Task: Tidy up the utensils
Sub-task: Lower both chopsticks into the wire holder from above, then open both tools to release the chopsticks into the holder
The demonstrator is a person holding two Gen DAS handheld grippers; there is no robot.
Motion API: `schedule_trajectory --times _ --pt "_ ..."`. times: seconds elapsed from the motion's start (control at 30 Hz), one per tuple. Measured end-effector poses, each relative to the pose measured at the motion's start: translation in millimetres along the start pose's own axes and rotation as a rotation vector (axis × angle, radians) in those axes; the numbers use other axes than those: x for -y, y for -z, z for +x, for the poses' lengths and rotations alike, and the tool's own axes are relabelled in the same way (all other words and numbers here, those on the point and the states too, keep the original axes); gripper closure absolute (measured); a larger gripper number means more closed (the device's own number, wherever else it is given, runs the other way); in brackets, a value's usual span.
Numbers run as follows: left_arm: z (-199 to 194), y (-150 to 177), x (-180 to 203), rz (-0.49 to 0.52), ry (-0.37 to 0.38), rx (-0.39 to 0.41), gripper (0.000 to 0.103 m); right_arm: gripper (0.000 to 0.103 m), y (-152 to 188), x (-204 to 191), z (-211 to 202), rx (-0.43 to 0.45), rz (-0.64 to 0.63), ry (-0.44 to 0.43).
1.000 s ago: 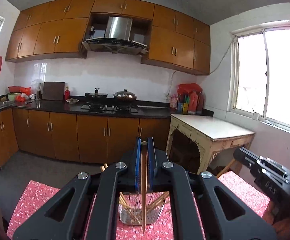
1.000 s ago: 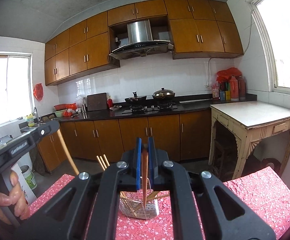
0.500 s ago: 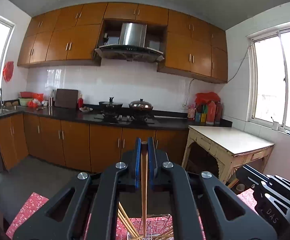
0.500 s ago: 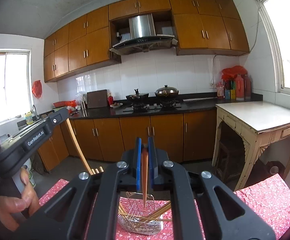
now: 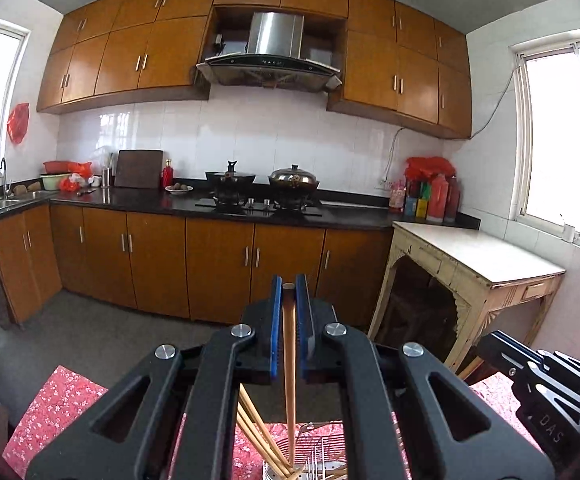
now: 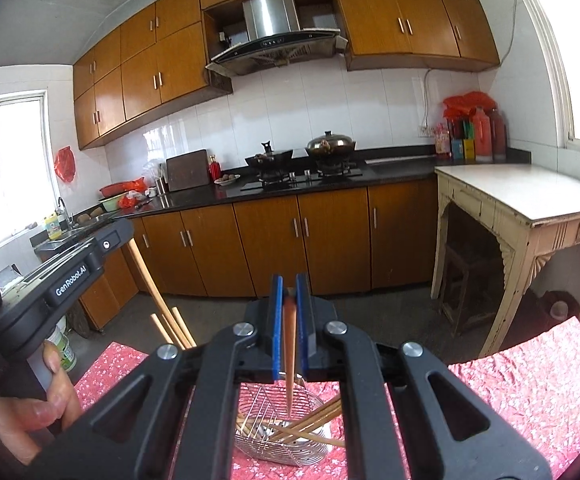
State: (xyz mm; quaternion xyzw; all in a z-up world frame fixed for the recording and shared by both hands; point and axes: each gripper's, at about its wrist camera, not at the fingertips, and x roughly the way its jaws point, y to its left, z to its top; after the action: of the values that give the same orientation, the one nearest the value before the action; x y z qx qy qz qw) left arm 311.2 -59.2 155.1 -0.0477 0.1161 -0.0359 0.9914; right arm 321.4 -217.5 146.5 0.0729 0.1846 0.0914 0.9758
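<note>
Left gripper (image 5: 289,300) and right gripper (image 6: 289,300) (both upright): jaws clamped.

We see a range hood (image 5: 269,55) above two lidded pots (image 5: 292,176) on the black counter (image 5: 346,219). A pale side table (image 6: 530,196) stands beside red bottles (image 6: 486,132).

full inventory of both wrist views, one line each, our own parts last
wire basket: 1, silver, on the cloth, below both grippers
loose chopsticks: several, light wood, leaning in the basket
held chopsticks: 1 per gripper, brown, pointing down at the basket
tablecloth: 1, red floral, under the basket
side table: 1, cream, right wall
pots: 2, dark and steel, on the stove
range hood: 1, steel, above the stove
cabinets: many, brown, above and below the counter
left gripper: shut on a chopstick
right gripper: shut on a chopstick
left hand: on the left handle
</note>
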Motion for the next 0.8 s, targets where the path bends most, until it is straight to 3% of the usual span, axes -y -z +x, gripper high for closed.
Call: schedule_trajectory --times 0.17,0.2,0.23,0.27,0.3,0.5,0.7,0.8 --pt "1 -4 -8 -0.011 -0.015 -0.022 0.093 0.092 4 2 9 -0.022 -0.012 0.045" --pt "-2 -5 -11 -0.017 -0.019 -0.024 0.077 0.087 4 3 10 -0.019 -0.012 0.061" --pt "-3 -7 -13 -0.022 -0.028 -0.02 0.049 0.07 6 7 8 -0.011 -0.006 0.08" --pt "-9 -8 -17 -0.031 -0.045 -0.003 0.04 0.056 5 10 5 0.0 0.003 0.094" --pt "-14 -10 -21 -0.033 -0.056 0.013 0.035 0.054 5 13 3 0.011 0.012 0.105" --pt "-35 -16 -37 -0.033 -0.082 0.02 0.034 0.046 1 26 -18 0.031 0.033 0.152" --pt "-63 -13 -57 -0.043 -0.105 0.012 0.027 0.028 1 24 -51 0.066 0.024 0.186" --pt "-80 -7 -64 -0.026 -0.114 0.017 0.018 0.015 7 19 -67 0.081 0.012 0.187"
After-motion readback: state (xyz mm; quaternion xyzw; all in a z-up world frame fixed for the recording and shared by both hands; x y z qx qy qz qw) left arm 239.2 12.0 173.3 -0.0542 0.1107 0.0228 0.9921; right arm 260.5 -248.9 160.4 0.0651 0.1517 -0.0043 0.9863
